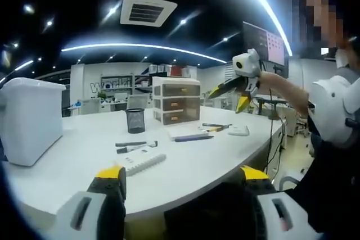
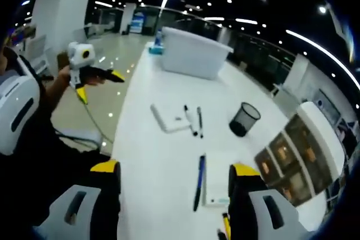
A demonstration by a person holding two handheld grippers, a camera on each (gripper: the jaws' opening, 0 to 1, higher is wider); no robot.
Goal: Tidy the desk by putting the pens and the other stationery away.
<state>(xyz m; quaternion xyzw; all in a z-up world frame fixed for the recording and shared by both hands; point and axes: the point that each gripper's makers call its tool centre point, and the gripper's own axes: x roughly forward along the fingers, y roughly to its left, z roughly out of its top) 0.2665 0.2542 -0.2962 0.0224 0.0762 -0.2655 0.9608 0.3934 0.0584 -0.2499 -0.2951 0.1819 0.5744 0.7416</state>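
Hovering off the desk edge, both grippers stood with jaws apart and nothing between them: left gripper (image 1: pixel 180 186), right gripper (image 2: pixel 174 181). On the white desk (image 1: pixel 197 167) lay two markers (image 2: pixel 193 121) just beside a white notebook (image 2: pixel 169 117). A blue pen (image 2: pixel 199 182) rested against what looked like a notepad (image 2: pixel 216 181). The mesh pen cup (image 2: pixel 244 119) stood upright near the drawer unit (image 1: pixel 176 100).

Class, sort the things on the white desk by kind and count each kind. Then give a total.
Markers: 2
Blue pen: 1
Mesh pen cup: 1
Drawer unit: 1
White storage box: 1
Notebook: 1
Notepad: 1
Total: 8
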